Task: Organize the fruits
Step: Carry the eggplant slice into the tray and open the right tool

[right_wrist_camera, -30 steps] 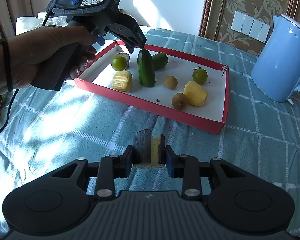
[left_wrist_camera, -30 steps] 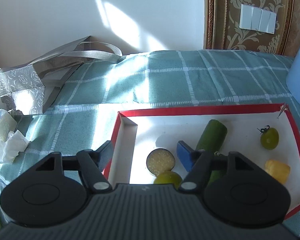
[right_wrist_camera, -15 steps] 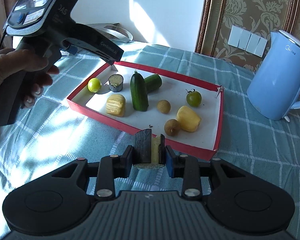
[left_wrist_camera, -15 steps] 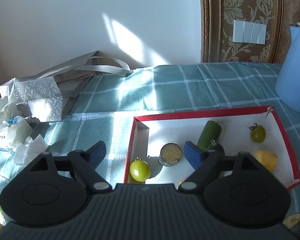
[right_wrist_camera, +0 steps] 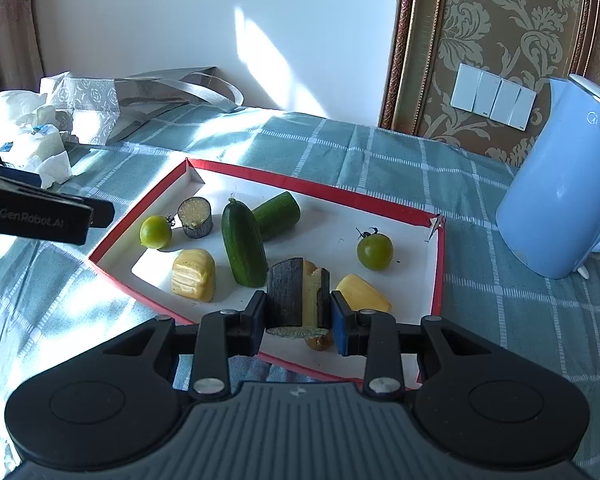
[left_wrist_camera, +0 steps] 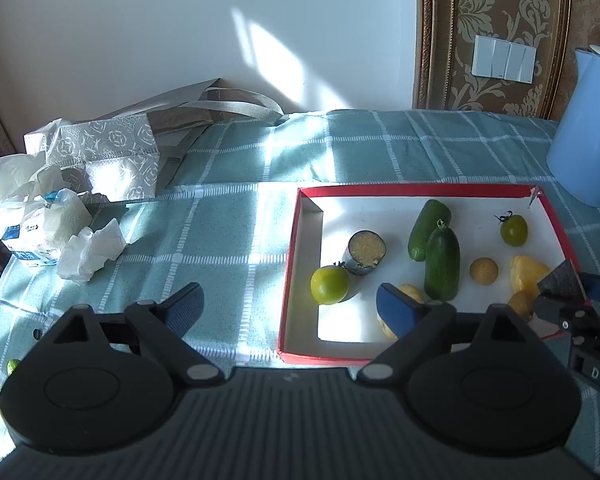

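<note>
A red-rimmed white tray (right_wrist_camera: 320,190) (left_wrist_camera: 296,248) lies on the checked cloth. It holds two cucumbers (right_wrist_camera: 244,246), two green tomatoes (right_wrist_camera: 374,252) (left_wrist_camera: 329,285), a cut eggplant stub (right_wrist_camera: 196,218), yellow pieces (right_wrist_camera: 193,275) and small round fruits (left_wrist_camera: 484,270). My right gripper (right_wrist_camera: 299,318) is shut on a dark-skinned eggplant wedge (right_wrist_camera: 296,294), held over the tray's near edge. It also shows in the left wrist view (left_wrist_camera: 572,292). My left gripper (left_wrist_camera: 288,308) is open and empty, raised over the tray's left edge.
A blue kettle (right_wrist_camera: 560,196) stands right of the tray. A grey patterned bag (left_wrist_camera: 112,152) and crumpled tissues with a packet (left_wrist_camera: 44,220) lie at the left. A small green fruit (left_wrist_camera: 13,366) sits at the cloth's left edge. The wall is behind.
My left gripper has pulled back and up, away from the tray, leaving a green tomato in it. My right gripper has moved forward with the wedge, over the tray's near edge.
</note>
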Tool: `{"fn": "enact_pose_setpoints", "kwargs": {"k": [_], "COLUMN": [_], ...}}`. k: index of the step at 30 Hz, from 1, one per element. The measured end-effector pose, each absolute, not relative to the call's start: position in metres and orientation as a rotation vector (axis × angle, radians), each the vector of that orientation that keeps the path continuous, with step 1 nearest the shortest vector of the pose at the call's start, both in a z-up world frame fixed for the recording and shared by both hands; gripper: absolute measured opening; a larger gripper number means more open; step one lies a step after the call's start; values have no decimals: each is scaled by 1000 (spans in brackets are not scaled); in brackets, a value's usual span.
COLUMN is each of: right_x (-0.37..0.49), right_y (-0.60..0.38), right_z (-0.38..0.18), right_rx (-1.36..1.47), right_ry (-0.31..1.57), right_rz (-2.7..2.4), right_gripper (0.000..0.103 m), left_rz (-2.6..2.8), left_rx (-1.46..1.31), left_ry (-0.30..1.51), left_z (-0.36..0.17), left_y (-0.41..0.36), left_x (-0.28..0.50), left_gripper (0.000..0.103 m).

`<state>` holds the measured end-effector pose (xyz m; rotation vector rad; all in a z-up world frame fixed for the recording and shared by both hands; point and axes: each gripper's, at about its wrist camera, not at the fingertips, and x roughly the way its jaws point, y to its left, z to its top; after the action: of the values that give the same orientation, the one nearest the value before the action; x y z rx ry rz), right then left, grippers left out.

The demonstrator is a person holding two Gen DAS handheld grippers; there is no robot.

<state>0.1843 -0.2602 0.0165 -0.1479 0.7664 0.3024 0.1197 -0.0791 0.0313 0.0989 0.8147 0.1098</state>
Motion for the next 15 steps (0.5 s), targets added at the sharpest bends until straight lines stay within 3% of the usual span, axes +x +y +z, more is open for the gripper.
{"fn": "enact_pose_setpoints", "kwargs": {"k": [15], "right_x": [219], "right_y": [-255], "right_z": [6], "right_rx": [-143], "right_ry": [773], "right_rz": [290], "right_gripper": [33], "left_rz": [149], "left_rx": [118], "left_ry": [820], "left_z": [37], "left_y": [-64], "left_x": [104], "left_gripper": [100]}}
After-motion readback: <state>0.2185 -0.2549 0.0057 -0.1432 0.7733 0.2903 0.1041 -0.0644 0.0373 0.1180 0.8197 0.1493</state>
